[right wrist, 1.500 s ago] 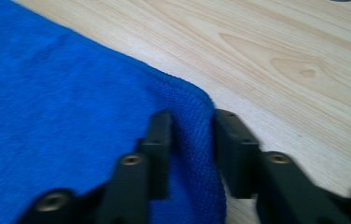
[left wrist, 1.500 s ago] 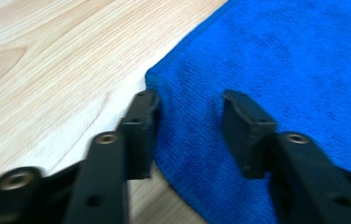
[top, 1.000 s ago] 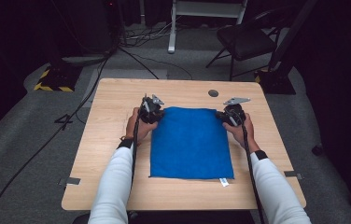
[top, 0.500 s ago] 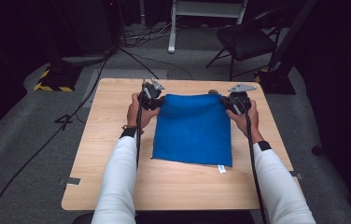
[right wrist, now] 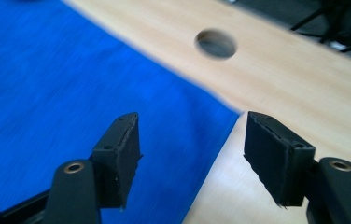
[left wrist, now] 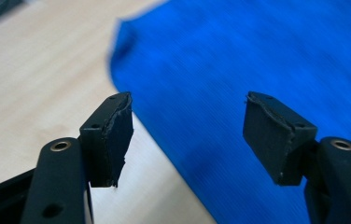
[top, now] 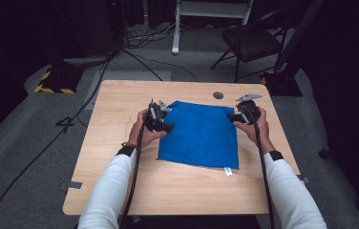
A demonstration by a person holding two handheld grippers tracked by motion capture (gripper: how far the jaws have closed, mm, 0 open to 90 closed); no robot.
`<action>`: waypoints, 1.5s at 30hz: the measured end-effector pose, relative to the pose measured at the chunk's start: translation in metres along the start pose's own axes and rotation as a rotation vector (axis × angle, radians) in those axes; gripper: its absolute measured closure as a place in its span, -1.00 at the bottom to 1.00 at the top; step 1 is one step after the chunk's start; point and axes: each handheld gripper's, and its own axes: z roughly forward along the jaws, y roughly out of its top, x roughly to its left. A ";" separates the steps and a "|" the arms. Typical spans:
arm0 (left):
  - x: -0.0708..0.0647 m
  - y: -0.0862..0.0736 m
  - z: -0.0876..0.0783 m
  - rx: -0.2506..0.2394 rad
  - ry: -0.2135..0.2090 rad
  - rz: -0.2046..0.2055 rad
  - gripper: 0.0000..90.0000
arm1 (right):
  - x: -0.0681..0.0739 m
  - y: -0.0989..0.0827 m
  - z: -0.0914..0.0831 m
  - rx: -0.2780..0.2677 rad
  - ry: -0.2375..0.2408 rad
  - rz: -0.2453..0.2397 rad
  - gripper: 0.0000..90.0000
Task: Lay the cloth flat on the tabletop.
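Observation:
A blue cloth [top: 199, 133] lies flat on the wooden table [top: 115, 157], with a small white tag [top: 227, 171] at its near right corner. My left gripper [top: 162, 119] sits at the cloth's left edge near the far corner, and my right gripper [top: 237, 115] at the far right corner. In the left gripper view the left gripper [left wrist: 187, 135] has just been opening and stands open above the cloth's edge [left wrist: 257, 60], with nothing pinched. In the right gripper view the right gripper [right wrist: 192, 154] has likewise just been opening and is open over the cloth's corner [right wrist: 71, 84].
A round cable hole [top: 218, 95] sits in the table just beyond the cloth's far right corner, also seen as the hole [right wrist: 215, 43] ahead of the right jaws. A dark chair [top: 249, 40] and floor cables [top: 144, 43] lie beyond the table.
Both grippers were shut on the cloth's far corners and carried it away from the person. Now both have opened, the cloth lies released, and the left gripper has drawn back a little.

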 end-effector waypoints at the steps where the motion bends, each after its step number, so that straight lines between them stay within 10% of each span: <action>1: -0.003 -0.006 -0.002 0.005 -0.015 0.011 -0.25 | 0.001 -0.004 -0.002 0.003 0.013 -0.007 -0.21; 15: -0.047 -0.056 -0.023 0.052 -0.157 0.098 -0.04 | 0.032 -0.078 -0.043 0.025 0.290 -0.090 -0.26; 37: -0.075 -0.075 -0.041 0.083 -0.190 0.097 -0.29 | 0.025 -0.122 -0.069 0.118 0.289 -0.134 -0.26; 45: -0.045 -0.076 -0.056 0.000 -0.125 -0.008 -0.52 | 0.040 -0.100 -0.076 0.033 0.328 -0.153 -0.10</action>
